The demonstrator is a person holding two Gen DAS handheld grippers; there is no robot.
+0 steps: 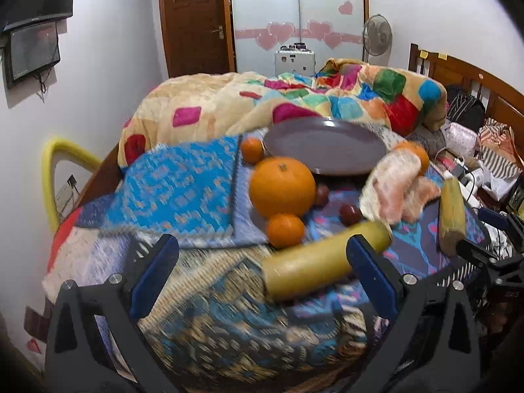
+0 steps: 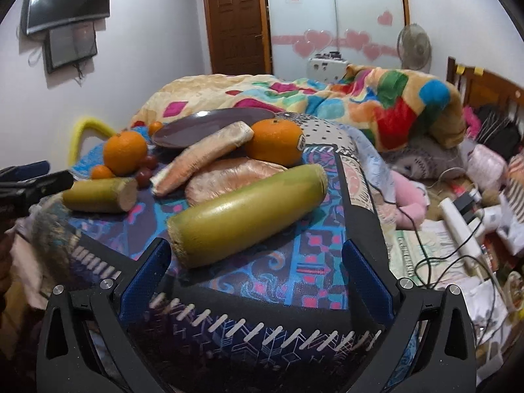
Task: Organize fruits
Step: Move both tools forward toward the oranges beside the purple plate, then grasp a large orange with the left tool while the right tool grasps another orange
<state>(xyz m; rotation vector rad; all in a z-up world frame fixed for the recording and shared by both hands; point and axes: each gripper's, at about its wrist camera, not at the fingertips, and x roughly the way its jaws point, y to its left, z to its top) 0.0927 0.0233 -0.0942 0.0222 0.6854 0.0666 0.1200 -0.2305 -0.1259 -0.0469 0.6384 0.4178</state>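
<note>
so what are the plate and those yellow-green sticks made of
The plate looks like glazed ceramic or maybe melamine: smooth purple-brown surface with a soft sheen at the rim. The yellow-green sticks look like cut sugarcane: waxy, glossy skin and pale, fibrous cut ends, though that is a guess from the look.

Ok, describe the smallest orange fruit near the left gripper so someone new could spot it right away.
Start at the purple plate on the patterned bed cover. In front of it sits a big orange; the small orange rests right against its near side. It is much smaller than that orange and closer to the yellow-green stalk than the other small one.
</note>
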